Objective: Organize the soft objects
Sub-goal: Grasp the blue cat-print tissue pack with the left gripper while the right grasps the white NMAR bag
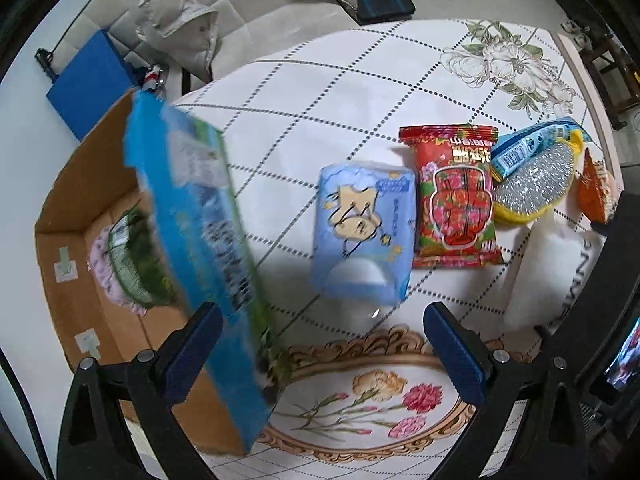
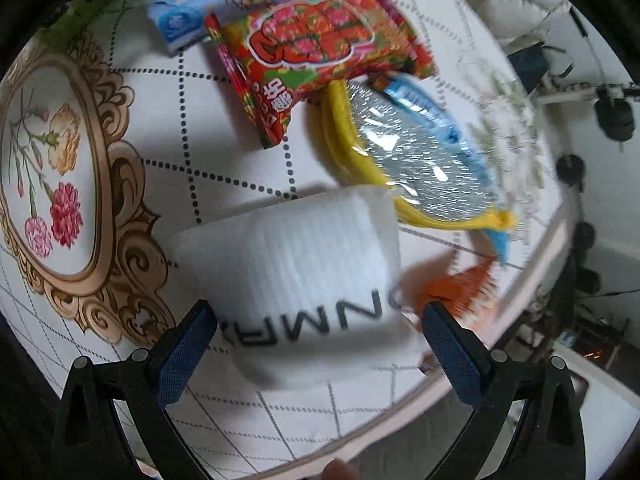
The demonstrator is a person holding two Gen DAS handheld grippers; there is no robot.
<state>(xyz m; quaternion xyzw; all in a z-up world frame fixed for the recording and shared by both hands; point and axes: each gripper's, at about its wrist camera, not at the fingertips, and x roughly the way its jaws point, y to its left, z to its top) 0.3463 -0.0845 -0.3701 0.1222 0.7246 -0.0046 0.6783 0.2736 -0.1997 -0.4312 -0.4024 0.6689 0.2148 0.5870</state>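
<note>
Left hand-held gripper (image 1: 322,344): jaws wide apart; the blurred blue-green pack (image 1: 196,248) lies against the left finger only, tilted, at 9 o'clock in the left wrist view, over the box rim. Whether it is gripped cannot be told.
Right hand-held gripper (image 2: 316,344): jaws wide, straddling the white sock (image 2: 304,280); pad contact cannot be told.
Cardboard box (image 1: 68,216): open-topped, just beside the bench edge at 9 o'clock; a green-printed pack (image 1: 136,256) lies inside.
Bench (image 1: 320,92): white cloth with dotted diamond lines and flower prints; bare cloth from 11 to 1 o'clock.
Row on bench, 12 to 3 o'clock: light blue tissue pack (image 1: 364,232), red flowered pack (image 1: 456,200), bagged yellow scouring pad (image 1: 532,176), orange packet (image 1: 598,188), each touching or just beside the next.
Room, far: white padded jacket (image 1: 240,4) on a seat at 11 o'clock.
</note>
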